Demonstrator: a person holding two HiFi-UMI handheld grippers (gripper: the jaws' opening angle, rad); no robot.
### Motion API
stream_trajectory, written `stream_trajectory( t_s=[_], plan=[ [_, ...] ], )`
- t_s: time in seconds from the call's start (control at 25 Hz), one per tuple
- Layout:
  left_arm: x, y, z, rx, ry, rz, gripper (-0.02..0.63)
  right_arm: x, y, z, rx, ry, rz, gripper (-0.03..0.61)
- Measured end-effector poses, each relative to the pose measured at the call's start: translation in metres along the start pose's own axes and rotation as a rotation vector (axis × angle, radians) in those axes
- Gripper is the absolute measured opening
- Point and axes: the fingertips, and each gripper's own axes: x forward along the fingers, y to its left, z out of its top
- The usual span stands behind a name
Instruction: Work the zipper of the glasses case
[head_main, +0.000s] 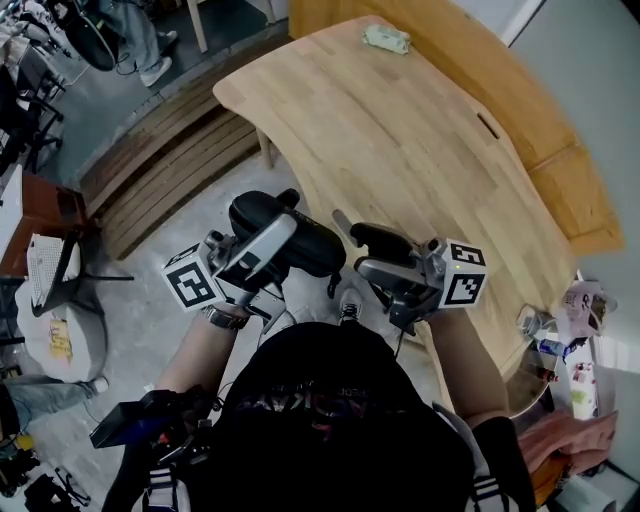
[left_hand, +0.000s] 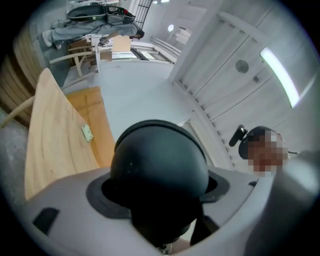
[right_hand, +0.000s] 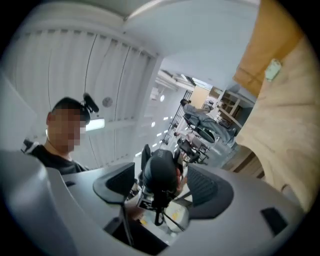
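The left gripper (head_main: 276, 232) has its jaws grasping the black glasses case (left_hand: 159, 160), held up just off the counter's (head_main: 400, 140) near edge, probably to steady it while the right gripper (head_main: 372, 252), jaws released and empty, takes the zipper.

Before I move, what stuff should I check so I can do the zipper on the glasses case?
1. Left gripper clamped on the glasses case: ok.
2. Right gripper fingers apart, nothing gripped: ok.
3. Right gripper aimed at the glasses case: ok, though not touching it.
4. Zipper pull found: cannot tell.
5. Glasses case resting on the table: not ok, it's held in the air beside it.
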Motion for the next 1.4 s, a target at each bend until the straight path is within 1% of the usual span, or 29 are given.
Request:
stream_trajectory(
  t_s=[0.04,0.12,0.16,0.28,0.4,0.64,0.84,0.92,1.0,1.2,1.28,1.4],
  plan=[
    [-0.003,-0.001,0.005,-0.022,-0.025,-0.012,0.368,-0.004,-0.001,0.003,0.048,-0.059,0.006,0.343],
    [-0.006,-0.003,0.012,-0.096,-0.077,-0.041,0.368,-0.008,-0.006,0.001,0.129,-0.136,0.012,0.301],
    [-0.008,-0.005,0.015,-0.137,-0.100,-0.058,0.368,-0.007,-0.008,-0.003,0.166,-0.157,0.017,0.279],
    [-0.013,-0.009,0.025,-0.224,-0.161,-0.101,0.368,0.002,-0.010,-0.018,0.280,-0.197,0.052,0.257],
    [-0.018,-0.011,0.030,-0.242,-0.189,-0.111,0.368,0.013,-0.005,-0.028,0.367,-0.232,0.099,0.216],
    [-0.023,-0.010,0.031,-0.229,-0.195,-0.102,0.368,0.029,0.010,-0.024,0.473,-0.300,0.207,0.201],
    [-0.026,-0.008,0.029,-0.219,-0.190,-0.087,0.368,0.030,0.011,-0.024,0.485,-0.321,0.208,0.167],
    [-0.026,-0.007,0.027,-0.215,-0.183,-0.081,0.368,0.030,0.011,-0.024,0.480,-0.328,0.202,0.130],
    [-0.027,-0.006,0.025,-0.218,-0.183,-0.079,0.368,0.028,0.010,-0.025,0.473,-0.334,0.192,0.112],
    [-0.026,-0.001,0.027,-0.210,-0.190,-0.063,0.367,0.021,0.005,-0.024,0.454,-0.354,0.164,0.037],
    [-0.026,0.000,0.027,-0.202,-0.187,-0.055,0.367,0.019,0.004,-0.024,0.444,-0.356,0.155,0.021],
    [-0.026,0.001,0.026,-0.196,-0.182,-0.044,0.367,0.018,0.004,-0.024,0.431,-0.355,0.138,0.020]
  ],
)
